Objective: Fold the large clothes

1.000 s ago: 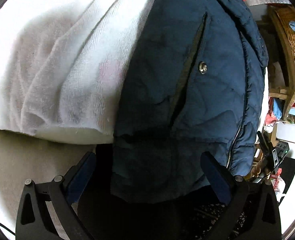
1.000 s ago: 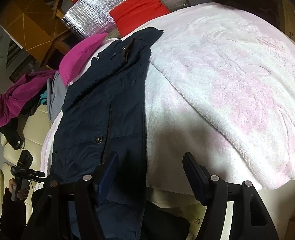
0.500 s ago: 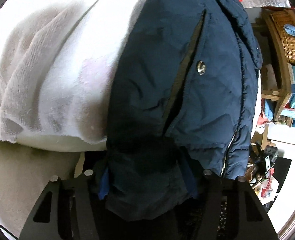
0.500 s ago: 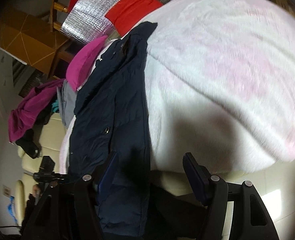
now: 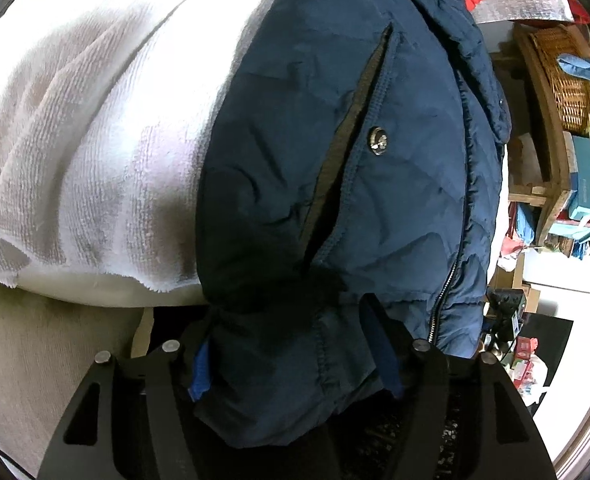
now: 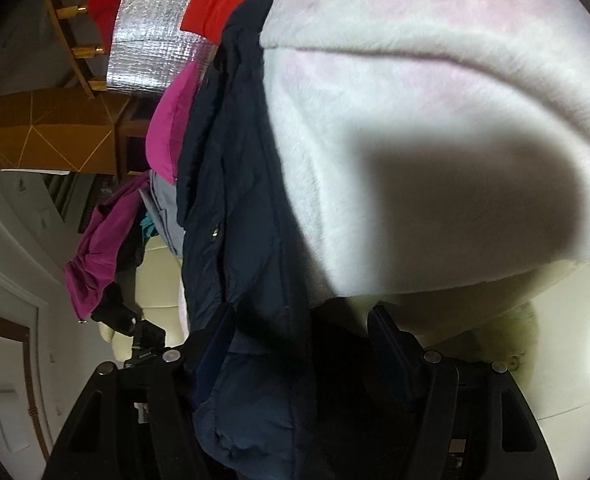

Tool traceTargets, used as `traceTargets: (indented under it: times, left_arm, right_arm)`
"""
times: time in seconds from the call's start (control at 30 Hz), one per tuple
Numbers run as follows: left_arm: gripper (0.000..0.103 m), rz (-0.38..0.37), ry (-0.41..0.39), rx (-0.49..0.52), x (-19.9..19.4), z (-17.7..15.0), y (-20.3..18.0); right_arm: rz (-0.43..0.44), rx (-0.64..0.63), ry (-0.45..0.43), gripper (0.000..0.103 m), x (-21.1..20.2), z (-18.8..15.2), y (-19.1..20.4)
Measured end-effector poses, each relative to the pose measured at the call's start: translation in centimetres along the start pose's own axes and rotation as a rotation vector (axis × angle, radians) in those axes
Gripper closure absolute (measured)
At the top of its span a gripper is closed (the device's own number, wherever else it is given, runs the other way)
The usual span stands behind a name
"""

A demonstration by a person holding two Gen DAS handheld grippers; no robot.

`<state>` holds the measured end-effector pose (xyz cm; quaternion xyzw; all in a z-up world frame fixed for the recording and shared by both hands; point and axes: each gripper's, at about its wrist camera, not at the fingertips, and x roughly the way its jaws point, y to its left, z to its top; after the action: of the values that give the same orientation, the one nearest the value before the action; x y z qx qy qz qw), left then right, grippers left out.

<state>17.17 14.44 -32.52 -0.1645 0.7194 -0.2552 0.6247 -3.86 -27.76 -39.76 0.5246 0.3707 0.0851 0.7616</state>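
Observation:
A navy quilted jacket (image 5: 375, 184) lies on a white-and-pink blanket (image 5: 95, 128), with its hem hanging over the near edge. My left gripper (image 5: 295, 356) is shut on the bunched hem, whose fabric fills the gap between the blue-padded fingers (image 5: 379, 344). In the right wrist view the jacket (image 6: 231, 184) runs up the left of the blanket (image 6: 415, 120). My right gripper (image 6: 299, 344) is open, low at the edge, with the hem's right corner between its fingers (image 6: 391, 344), which do not pinch it.
Pink garments (image 6: 103, 248) and a grey one are piled left of the jacket. Red cushions (image 6: 219, 4) and a silver foil mat (image 6: 151, 28) lie at the far end. A wooden shelf with a wicker basket (image 5: 563, 76) stands to the right.
My left gripper has closed on the jacket's hem and gathered it. My right gripper has dropped low and moved in so the hem's corner lies between its open fingers.

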Motion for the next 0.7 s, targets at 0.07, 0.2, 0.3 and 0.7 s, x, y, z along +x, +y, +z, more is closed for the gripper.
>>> traceTargets:
  times: [0.07, 0.2, 0.3, 0.7]
  left_arm:
    - [0.044, 0.000, -0.013, 0.002, 0.0, -0.2, -0.4]
    - [0.063, 0.001, -0.031, -0.003, -0.3, -0.5, -0.4]
    - [0.076, -0.005, -0.050, 0.005, -0.5, -0.6, -0.5]
    - [0.079, -0.045, -0.111, 0.052, -2.5, -0.9, -2.4]
  right_arm:
    - [-0.002, -0.015, 0.008, 0.031, 0.8, -0.1, 0.8]
    - [-0.038, -0.076, 0.022, 0.063, 1.8, 0.1, 2.2]
    - [-0.091, -0.169, 0.013, 0.076, 1.7, -0.1, 4.2]
    - [-0.032, -0.262, -0.031, 0.089, -0.2, 0.6, 8.2]
